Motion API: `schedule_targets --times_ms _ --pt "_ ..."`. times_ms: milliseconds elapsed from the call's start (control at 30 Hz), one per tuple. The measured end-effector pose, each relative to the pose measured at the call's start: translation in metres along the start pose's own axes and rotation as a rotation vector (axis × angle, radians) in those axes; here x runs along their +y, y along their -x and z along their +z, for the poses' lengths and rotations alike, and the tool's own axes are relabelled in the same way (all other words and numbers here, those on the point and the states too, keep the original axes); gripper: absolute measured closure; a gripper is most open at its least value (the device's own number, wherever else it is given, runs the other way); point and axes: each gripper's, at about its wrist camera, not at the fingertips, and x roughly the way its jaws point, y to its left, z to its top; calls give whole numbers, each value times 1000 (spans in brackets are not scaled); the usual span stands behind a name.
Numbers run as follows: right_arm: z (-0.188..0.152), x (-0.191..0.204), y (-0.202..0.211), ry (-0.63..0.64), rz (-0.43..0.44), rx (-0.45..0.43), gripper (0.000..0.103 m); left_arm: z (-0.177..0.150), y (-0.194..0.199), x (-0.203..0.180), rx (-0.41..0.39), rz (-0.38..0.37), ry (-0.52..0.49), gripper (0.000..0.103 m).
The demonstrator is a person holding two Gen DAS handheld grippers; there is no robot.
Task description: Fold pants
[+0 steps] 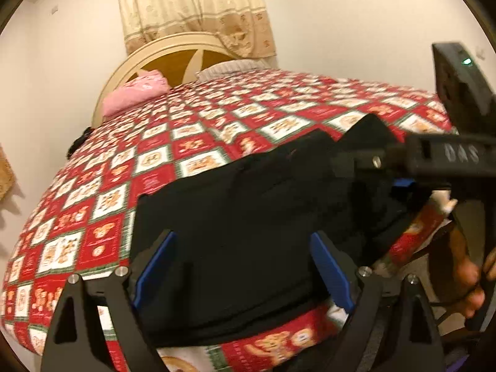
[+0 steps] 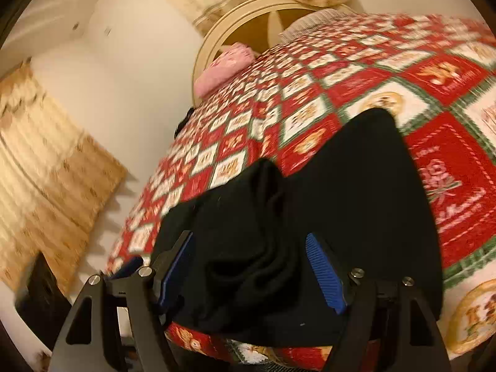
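The black pants point(image 1: 248, 217) lie bunched on the near edge of a bed with a red, white and green patchwork quilt point(image 1: 173, 142). My left gripper point(image 1: 241, 266) is open, its blue-padded fingers spread wide just over the pants. The right gripper point(image 1: 403, 183) shows at the right of the left wrist view, low at the pants' right end. In the right wrist view the pants point(image 2: 341, 201) lie rumpled with a raised fold, and my right gripper point(image 2: 251, 269) is open, its fingers spread either side of that fold.
A pink pillow point(image 1: 136, 93) and a rounded cream headboard point(image 1: 173, 49) are at the far end of the bed. Beige curtains point(image 1: 192, 6) hang behind. A second curtain point(image 2: 46, 161) hangs on the left wall. The bed edge drops off just below the pants.
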Motion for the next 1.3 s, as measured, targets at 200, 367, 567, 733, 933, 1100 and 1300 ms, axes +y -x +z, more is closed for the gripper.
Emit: schedule_targets --times_ms 200,367,567,733,933,1100,1300 --pt "-19 31 -18 224 -133 36 53 -4 -5 14 34 72 19 13" --pt "-25 31 -18 307 -170 31 74 -5 -8 25 49 71 67 13" --pt "-29 58 -3 441 -170 -36 79 -2 -1 52 16 96 161 13" --pt "-18 67 30 525 -175 -129 80 -2 2 88 -2 126 295 10" --pt "-7 33 60 497 -246 -142 80 -5 -7 102 26 150 351 10" --pt "-16 -17 50 393 -280 -53 79 -10 -19 99 88 171 363 10" --pt "-17 -31 58 338 -217 -36 68 -18 -26 100 134 173 369 10"
